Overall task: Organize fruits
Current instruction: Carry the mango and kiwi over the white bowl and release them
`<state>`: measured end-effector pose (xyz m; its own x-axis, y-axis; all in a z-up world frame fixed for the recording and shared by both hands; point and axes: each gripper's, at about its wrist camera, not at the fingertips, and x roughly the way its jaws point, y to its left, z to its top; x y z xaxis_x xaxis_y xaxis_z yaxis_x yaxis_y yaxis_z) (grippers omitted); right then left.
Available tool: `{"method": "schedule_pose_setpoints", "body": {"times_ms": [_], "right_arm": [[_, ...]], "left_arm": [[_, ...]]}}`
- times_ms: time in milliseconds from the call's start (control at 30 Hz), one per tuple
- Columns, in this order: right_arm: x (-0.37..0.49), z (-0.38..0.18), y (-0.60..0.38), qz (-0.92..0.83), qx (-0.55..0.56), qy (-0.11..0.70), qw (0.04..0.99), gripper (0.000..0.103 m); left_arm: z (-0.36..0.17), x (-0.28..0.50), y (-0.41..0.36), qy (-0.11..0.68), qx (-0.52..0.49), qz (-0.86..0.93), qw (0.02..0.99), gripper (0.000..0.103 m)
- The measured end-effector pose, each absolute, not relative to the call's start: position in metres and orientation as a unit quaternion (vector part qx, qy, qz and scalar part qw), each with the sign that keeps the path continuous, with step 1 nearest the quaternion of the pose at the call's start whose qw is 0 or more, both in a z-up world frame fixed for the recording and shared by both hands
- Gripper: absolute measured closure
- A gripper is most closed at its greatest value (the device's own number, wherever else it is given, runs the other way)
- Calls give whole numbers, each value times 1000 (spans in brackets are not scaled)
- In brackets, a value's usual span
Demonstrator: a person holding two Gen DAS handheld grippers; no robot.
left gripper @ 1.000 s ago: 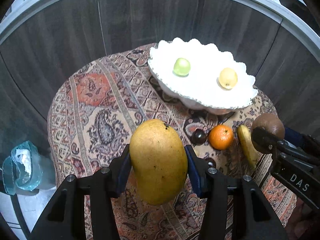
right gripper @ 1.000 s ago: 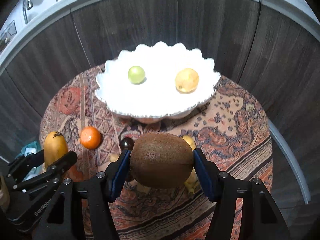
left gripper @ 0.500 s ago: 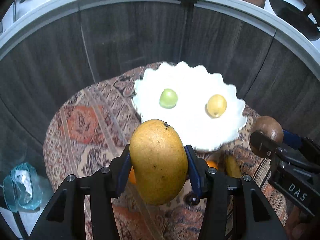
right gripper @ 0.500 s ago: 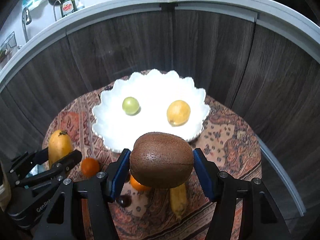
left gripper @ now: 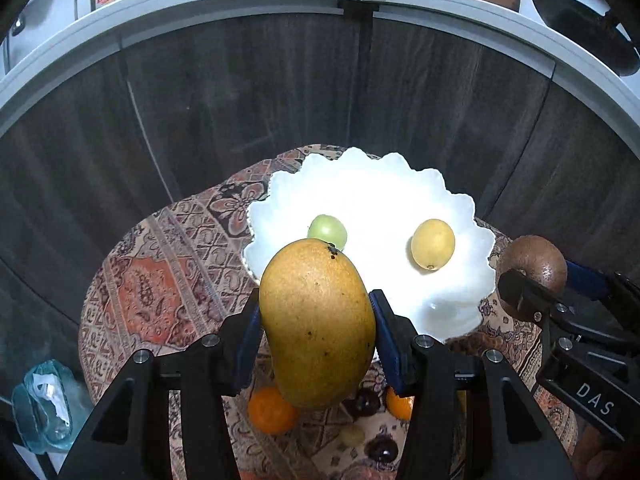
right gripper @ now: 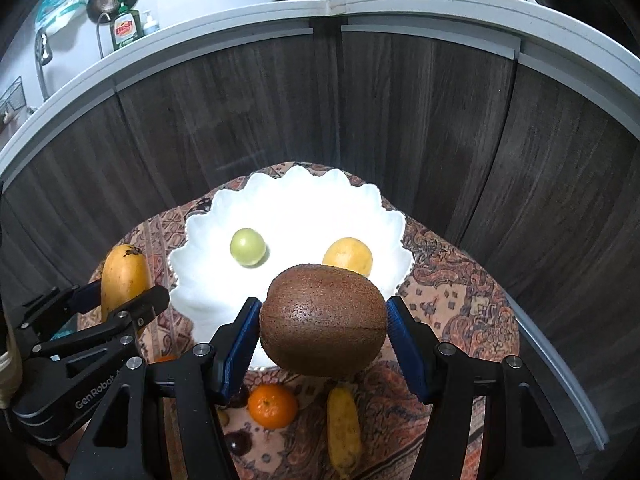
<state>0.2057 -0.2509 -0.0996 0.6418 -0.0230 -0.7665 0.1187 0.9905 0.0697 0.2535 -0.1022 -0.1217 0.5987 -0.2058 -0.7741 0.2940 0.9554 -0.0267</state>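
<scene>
My left tongs (left gripper: 318, 332) are clamped on the mango (left gripper: 316, 322), blue pads pressed to both its sides, stem end pointing away from me. It hangs in the air over the near-left rim of the bowl (left gripper: 460, 208). My right tongs (right gripper: 322, 340) are closed on the kiwi (right gripper: 323, 320), gripped across its long ends, and it hovers over the near rim of the bowl.

The bowl is white with a scalloped edge and stands on the tabletop, which is covered by a paisley cloth (left gripper: 160, 280). Inside the bowl lie a green fruit (right gripper: 247, 247) toward the left and a yellow fruit (right gripper: 347, 257) toward the right, well apart from each other.

On the cloth, on my side of the bowl, sit an orange (right gripper: 273, 406) and a banana (right gripper: 344, 426) just beside it to the right. A dark round fruit (right gripper: 239, 442) lies left of the orange, nearer to me. In the left wrist view a second orange (left gripper: 398, 404) shows partly behind my tongs.

Behind the bowl stands a dark wood cabinet (right gripper: 400, 120) with a white counter on top, carrying a dish soap bottle (right gripper: 127, 29).
</scene>
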Motion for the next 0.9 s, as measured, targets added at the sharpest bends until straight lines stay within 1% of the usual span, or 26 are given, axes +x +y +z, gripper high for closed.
{"method": "schedule_pose_setpoints", "body": {"times_ms": [367, 667, 700, 767, 800, 833, 867, 900], "right_arm": [[224, -124, -251, -32, 62, 441, 895, 40], [236, -138, -251, -22, 55, 461, 885, 39], [237, -139, -251, -22, 53, 464, 884, 39], [238, -142, -252, -24, 52, 468, 882, 39], [237, -142, -253, -27, 55, 468, 882, 38], [236, -141, -255, -30, 56, 464, 884, 36], [235, -139, -255, -33, 55, 461, 885, 30], [233, -135, -256, -42, 52, 453, 889, 26]], "left_arm": [[-150, 277, -112, 453, 61, -144, 878, 53], [-163, 284, -114, 465, 63, -147, 871, 52], [-163, 285, -115, 463, 64, -144, 872, 50], [-160, 284, -114, 455, 71, -136, 877, 37], [-158, 283, -113, 450, 71, -131, 881, 25], [-155, 282, -112, 446, 70, -128, 883, 18], [-153, 281, -110, 442, 70, -125, 886, 18], [-151, 279, -109, 440, 71, -124, 887, 18]]}}
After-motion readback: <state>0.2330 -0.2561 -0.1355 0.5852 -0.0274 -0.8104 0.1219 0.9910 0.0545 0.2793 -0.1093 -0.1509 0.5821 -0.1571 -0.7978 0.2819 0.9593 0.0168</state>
